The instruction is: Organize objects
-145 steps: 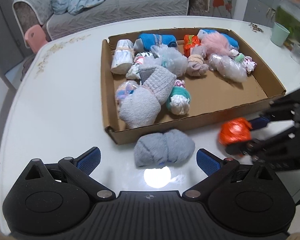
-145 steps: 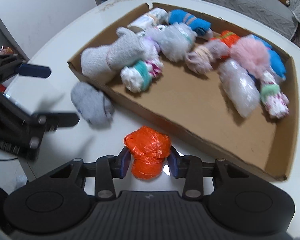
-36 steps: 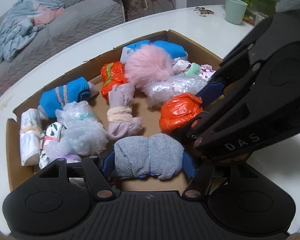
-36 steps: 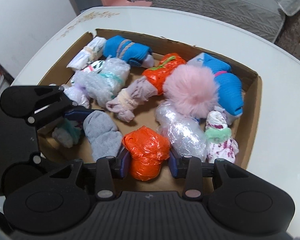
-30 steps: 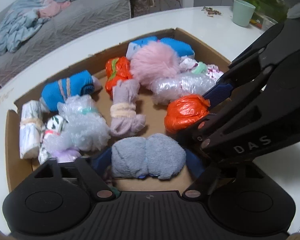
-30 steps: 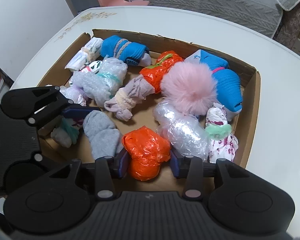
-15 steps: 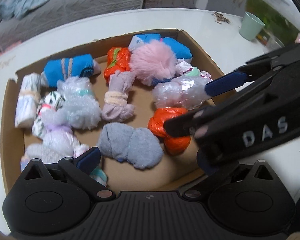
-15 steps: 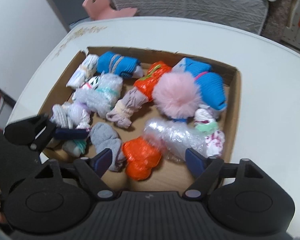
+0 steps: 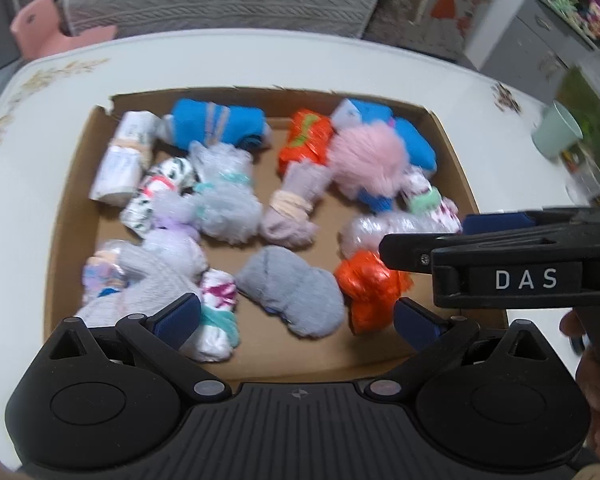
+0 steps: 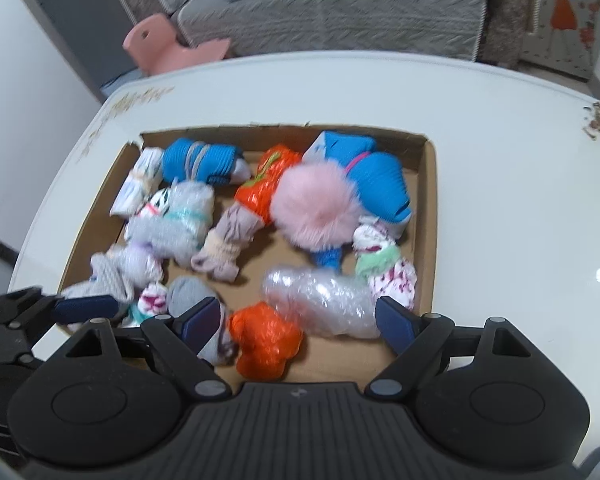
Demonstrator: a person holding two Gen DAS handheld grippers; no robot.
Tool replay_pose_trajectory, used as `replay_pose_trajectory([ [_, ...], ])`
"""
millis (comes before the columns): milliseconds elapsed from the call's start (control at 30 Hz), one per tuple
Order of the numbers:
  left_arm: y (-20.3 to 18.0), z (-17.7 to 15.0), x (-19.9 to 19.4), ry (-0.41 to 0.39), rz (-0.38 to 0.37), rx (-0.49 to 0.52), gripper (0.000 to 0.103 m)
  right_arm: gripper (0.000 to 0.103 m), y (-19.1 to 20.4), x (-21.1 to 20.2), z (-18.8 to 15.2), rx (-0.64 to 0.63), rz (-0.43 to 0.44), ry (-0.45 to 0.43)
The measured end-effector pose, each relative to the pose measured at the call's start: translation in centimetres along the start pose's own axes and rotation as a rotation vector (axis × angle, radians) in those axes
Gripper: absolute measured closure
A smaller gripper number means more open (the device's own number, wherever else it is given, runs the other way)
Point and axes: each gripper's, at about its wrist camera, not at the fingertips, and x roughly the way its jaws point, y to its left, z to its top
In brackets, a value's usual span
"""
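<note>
A shallow cardboard tray [image 9: 70, 188] [image 10: 429, 216] on the white table holds several rolled socks and wrapped bundles. A grey sock bundle [image 9: 292, 292] [image 10: 186, 290] and an orange plastic-wrapped bundle [image 9: 366, 288] [image 10: 266, 340] lie loose on its near floor. My left gripper [image 9: 296, 318] hangs open above the grey bundle, and its pads do not touch it. My right gripper [image 10: 299, 322] hovers over the orange bundle with its jaws opening, clear of it. In the left wrist view the right gripper [image 9: 440, 236] reaches in from the right.
A pink fluffy ball [image 9: 366, 156], blue rolls and bubble-wrapped bundles [image 10: 324, 304] fill the tray's far half. A mint cup [image 9: 556, 130] and a clear glass [image 9: 588, 180] stand at the table's right edge. Beyond the table are a grey sofa [image 10: 340, 8] and a pink stool [image 10: 172, 46].
Both grippers have opened and let go: the grey bundle and the orange bundle now rest in the tray. Both hands have risen and rolled, so the tray looks smaller.
</note>
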Motion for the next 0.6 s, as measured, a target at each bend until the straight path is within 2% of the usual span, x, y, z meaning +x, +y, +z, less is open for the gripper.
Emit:
replay_pose_trajectory([
  [167,1.5,-0.2,-1.3,-0.038,0.011,-0.054,0.001,0.019,1.1,-0.6,-0.2,-0.012,-0.015,-0.044],
  [333,2.8,-0.7,-2.5,-0.047,0.066,-0.081,0.001,0.018,2.0,-1.1,-0.4,-0.005,-0.020,-0.080],
  [600,3.5,-1.2,-6.5,-0.095,0.182,0.001,0.001,0.018,4.0,-1.3,-1.0,-0.034,-0.015,-0.107],
])
